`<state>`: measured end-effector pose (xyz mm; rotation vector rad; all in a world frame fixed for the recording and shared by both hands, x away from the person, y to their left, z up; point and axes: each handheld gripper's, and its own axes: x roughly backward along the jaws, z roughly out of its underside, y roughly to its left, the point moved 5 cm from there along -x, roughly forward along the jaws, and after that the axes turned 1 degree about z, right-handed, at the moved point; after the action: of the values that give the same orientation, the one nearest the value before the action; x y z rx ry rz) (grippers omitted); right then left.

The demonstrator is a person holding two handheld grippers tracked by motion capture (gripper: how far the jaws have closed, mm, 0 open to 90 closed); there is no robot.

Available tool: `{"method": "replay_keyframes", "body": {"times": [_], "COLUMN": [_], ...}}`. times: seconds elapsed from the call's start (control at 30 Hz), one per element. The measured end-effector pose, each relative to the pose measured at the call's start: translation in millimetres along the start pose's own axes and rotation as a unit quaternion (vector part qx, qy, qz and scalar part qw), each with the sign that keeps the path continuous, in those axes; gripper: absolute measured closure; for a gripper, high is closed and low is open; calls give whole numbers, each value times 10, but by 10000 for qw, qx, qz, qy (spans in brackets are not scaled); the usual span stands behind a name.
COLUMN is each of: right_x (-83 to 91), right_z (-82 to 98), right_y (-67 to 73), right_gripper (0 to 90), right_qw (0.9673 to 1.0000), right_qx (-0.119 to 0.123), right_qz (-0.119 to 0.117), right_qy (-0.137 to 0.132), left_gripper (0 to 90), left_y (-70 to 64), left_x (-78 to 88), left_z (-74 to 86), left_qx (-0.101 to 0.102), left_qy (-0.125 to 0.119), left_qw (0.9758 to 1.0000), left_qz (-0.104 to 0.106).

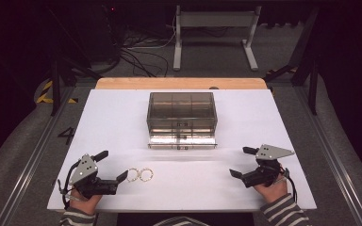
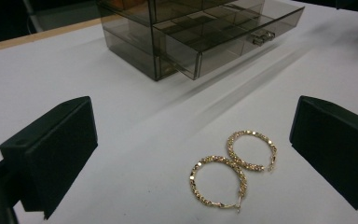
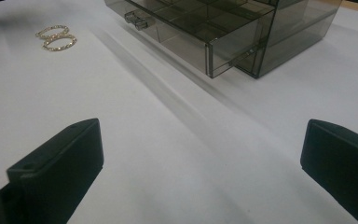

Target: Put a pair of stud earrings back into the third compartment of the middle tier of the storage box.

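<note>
Two gold hoop earrings [image 1: 140, 175] lie flat on the white surface [image 1: 193, 188], in the lower left of the high view, side by side and touching at their rims. Each is a thin ring with a beaded, glittering band and a small clasp. In the left gripper view the earrings [image 2: 233, 168] sit lower right of centre; in the right gripper view the earrings [image 3: 56, 37] lie at the upper left.

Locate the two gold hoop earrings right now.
In the high view, the gold hoop earrings lie touching on the white table, near-left, just ahead of the open left tongs.
</note>
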<state>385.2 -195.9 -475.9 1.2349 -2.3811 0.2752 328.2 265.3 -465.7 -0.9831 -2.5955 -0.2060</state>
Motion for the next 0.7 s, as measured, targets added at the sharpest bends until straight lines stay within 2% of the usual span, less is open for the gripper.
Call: {"method": "replay_keyframes", "body": {"times": [0.1,0.27,0.43,0.57,0.7], "right_x": [11,-3,-20,-23,-30], "right_z": [8,17,19,18,18], "right_y": [-16,-16,0,6,22], "right_gripper": [4,5,7,10,15], "right_qw": [9999,9999,10000,10000,10000], "right_qx": [-84,-81,-30,-9,10], "right_qz": [-21,-1,8,-12,-67], "right_qy": [-89,-71,-38,-30,-9], "left_gripper": [9,16,31,74,146], "left_y": [-7,-19,-18,-26,17], "left_x": [-5,-25,-39,-79,-124], "left_z": [-8,-13,-59,-66,-43], "left_qx": [97,83,291,326,288], "left_qy": [18,135,108,254,473], "left_qw": [9999,9998,9995,9991,9985], "left_qz": [91,120,75,81,-45]}}
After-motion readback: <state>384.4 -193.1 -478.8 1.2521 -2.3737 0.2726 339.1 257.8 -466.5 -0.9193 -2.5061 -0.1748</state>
